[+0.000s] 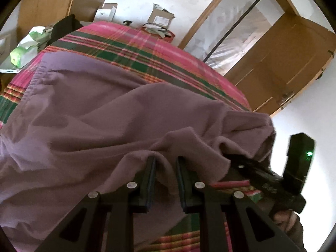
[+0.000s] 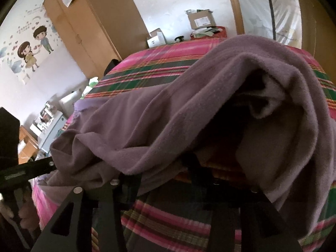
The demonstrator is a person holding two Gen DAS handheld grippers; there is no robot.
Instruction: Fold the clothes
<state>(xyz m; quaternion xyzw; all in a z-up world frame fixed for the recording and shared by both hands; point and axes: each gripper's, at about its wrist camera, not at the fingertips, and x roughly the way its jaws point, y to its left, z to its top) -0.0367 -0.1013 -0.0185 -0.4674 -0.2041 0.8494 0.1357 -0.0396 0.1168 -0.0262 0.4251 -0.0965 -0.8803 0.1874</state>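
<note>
A purple fleece garment (image 1: 88, 109) lies spread over a pink and green plaid bedspread (image 1: 134, 48). In the left wrist view my left gripper (image 1: 166, 162) is shut on a bunched fold of the garment's near edge, with cloth puckered between its fingers (image 1: 150, 178). The black body of the right tool (image 1: 264, 178) reaches into the same edge just to the right. In the right wrist view my right gripper (image 2: 161, 170) stands open. The purple garment (image 2: 159, 113) drapes over its fingertips and arches up in a hollow fold to the right. Its pads do not press the cloth.
Cardboard boxes (image 1: 160, 17) and a white box (image 1: 106, 12) sit beyond the bed's far edge. Green and white packets (image 1: 25, 48) lie at the left. A wooden door (image 1: 283, 63) stands to the right and a wardrobe (image 2: 84, 25) at the back left.
</note>
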